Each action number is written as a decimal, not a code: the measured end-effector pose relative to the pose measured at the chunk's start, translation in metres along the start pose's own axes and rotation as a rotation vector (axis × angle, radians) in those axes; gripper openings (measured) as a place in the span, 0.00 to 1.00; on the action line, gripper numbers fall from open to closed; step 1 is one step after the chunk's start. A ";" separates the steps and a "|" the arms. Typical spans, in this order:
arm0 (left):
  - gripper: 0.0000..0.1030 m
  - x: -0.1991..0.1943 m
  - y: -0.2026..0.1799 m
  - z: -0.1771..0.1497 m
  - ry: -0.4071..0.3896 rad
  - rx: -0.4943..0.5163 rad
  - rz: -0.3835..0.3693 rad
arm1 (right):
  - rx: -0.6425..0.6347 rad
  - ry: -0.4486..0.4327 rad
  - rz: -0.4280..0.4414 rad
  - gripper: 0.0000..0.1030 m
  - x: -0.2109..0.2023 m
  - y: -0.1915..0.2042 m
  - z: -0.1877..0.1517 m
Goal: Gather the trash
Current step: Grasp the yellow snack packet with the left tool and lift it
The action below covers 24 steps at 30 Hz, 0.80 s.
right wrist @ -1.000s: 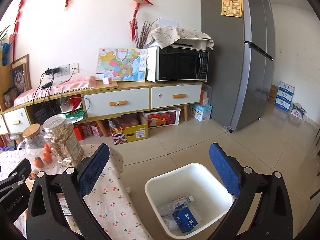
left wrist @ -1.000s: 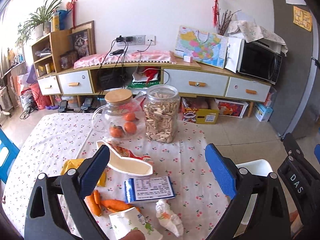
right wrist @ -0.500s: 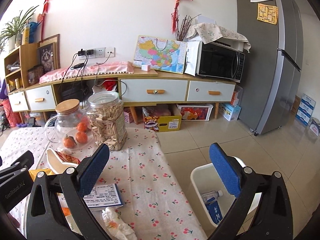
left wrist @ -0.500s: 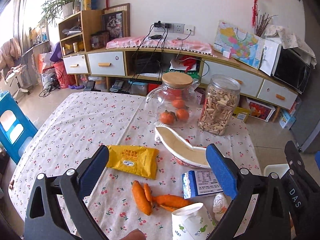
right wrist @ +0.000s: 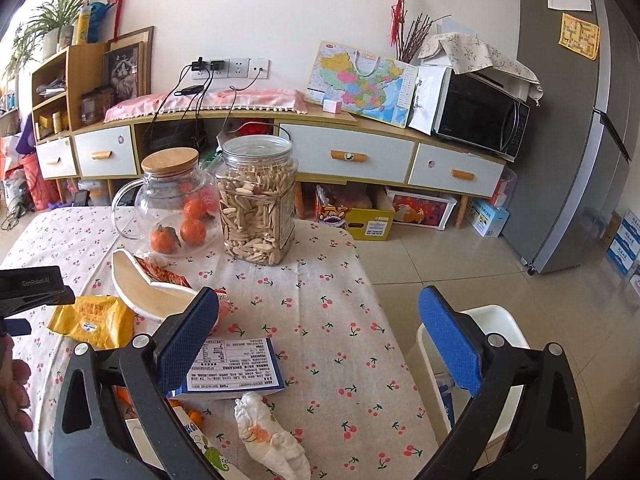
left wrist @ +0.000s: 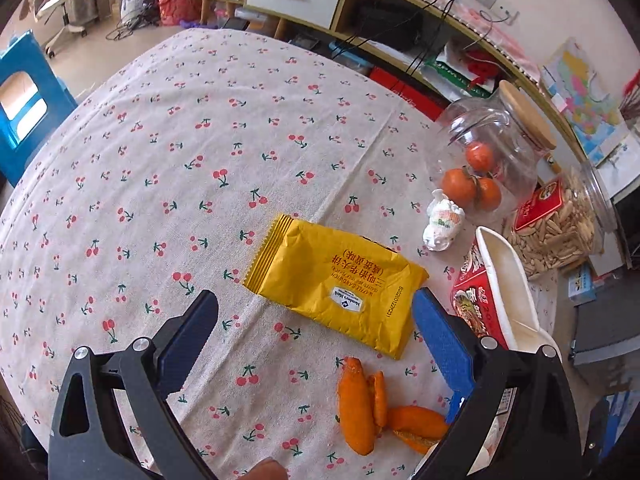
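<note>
Where cherry-print tablecloth (left wrist: 168, 152) lies: tiled floor (right wrist: 460, 256)

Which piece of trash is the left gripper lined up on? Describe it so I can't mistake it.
On the cherry-print tablecloth, just ahead of the open left gripper, lies a flat yellow snack wrapper. It is the only yellow packet, between the orange peels and the crumpled tissue.

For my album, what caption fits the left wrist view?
Open left gripper poised over a yellow snack wrapper beside orange peels on a cherry-print tablecloth.
</note>
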<state>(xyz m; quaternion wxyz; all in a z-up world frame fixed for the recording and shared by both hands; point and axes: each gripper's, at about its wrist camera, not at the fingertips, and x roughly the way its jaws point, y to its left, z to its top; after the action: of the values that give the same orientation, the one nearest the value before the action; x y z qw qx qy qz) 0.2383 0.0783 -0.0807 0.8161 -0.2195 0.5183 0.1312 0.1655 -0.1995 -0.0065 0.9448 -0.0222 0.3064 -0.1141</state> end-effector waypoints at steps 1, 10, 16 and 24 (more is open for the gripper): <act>0.92 0.007 0.000 0.000 0.017 -0.015 0.003 | 0.008 0.008 0.002 0.93 0.002 -0.002 0.001; 0.92 0.049 -0.027 0.019 0.090 -0.206 0.014 | 0.047 0.045 0.016 0.93 0.010 -0.017 0.003; 0.41 0.056 -0.043 0.026 0.063 -0.075 0.041 | 0.079 0.079 0.038 0.93 0.013 -0.028 0.005; 0.11 0.027 -0.018 0.007 0.072 0.134 -0.037 | 0.089 0.105 0.105 0.93 0.008 -0.031 0.004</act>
<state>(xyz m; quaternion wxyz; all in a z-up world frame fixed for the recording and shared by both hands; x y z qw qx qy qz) 0.2627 0.0659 -0.0985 0.8120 -0.1787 0.5507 0.0731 0.1680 -0.2316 -0.0045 0.9322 0.0418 0.3507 -0.0788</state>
